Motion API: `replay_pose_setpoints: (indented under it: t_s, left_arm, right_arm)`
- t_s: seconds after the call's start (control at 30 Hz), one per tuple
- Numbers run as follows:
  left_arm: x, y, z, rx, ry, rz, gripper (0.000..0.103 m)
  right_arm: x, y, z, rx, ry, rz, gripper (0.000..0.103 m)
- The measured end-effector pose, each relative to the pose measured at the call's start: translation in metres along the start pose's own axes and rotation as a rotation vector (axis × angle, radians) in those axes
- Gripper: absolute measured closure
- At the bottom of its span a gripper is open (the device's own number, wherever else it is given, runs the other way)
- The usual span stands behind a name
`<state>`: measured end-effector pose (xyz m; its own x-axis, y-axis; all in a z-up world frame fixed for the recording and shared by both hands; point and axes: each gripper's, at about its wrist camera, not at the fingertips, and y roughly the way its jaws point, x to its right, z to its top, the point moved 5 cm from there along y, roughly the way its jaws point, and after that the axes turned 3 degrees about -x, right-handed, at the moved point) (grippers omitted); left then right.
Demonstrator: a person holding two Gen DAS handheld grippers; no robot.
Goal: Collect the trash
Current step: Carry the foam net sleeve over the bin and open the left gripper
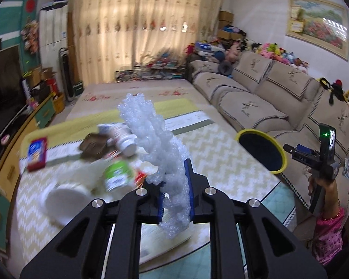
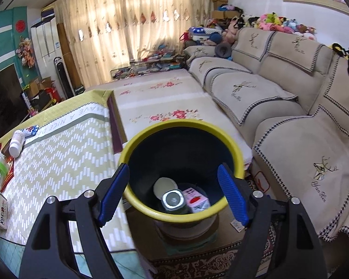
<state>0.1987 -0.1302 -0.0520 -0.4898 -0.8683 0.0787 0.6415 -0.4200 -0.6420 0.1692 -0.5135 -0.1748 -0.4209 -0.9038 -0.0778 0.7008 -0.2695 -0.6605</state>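
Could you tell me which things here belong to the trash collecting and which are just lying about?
Job: bubble wrap in left gripper; yellow-rimmed bin; white bottle; red box; open right gripper.
Lying about: sofa, plush toys, television.

Both wrist views look down past tongs, sharing the bin (image 2: pixel 151 132).

Low table under a yellow-green zigzag-patterned cloth (image 1: pixel 221 153), beyond and left of the left claw a blurred clutter on it: red-and-blue snack box (image 1: pixel 36 154), brown crumpled wrapper (image 1: pixel 93 147), white plastic pill bottle (image 1: pixel 123 139), green-labelled clear container (image 1: pixel 116 174), white round lid (image 1: pixel 66 197).
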Motion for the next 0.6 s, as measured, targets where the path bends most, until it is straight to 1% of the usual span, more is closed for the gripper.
replay_pose_setpoints:
  t_s: [0.13, 0.27, 0.33, 0.47, 0.5, 0.6]
  left_arm:
    - [0.040, 0.020, 0.022, -0.003, 0.067, -0.049, 0.088]
    - [0.093, 0.053, 0.046, -0.025, 0.124, -0.137, 0.088]
    - [0.117, 0.069, 0.056, -0.033, 0.149, -0.166, 0.088]
    - [0.167, 0.104, 0.074, -0.045, 0.195, -0.205, 0.088]
    - [0.182, 0.118, 0.079, -0.056, 0.204, -0.217, 0.088]
    - [0.213, 0.151, 0.086, -0.089, 0.224, -0.234, 0.088]
  right_arm:
    - [0.023, -0.015, -0.001, 0.033, 0.030, -0.034, 0.026]
    - [0.044, -0.029, -0.003, 0.061, 0.059, -0.063, 0.025]
    - [0.054, -0.033, -0.005, 0.068, 0.072, -0.076, 0.025]
    - [0.074, -0.038, -0.009, 0.075, 0.101, -0.103, 0.024]
    - [0.078, -0.039, -0.010, 0.075, 0.107, -0.109, 0.024]
    - [0.091, -0.041, -0.015, 0.074, 0.127, -0.120, 0.024]
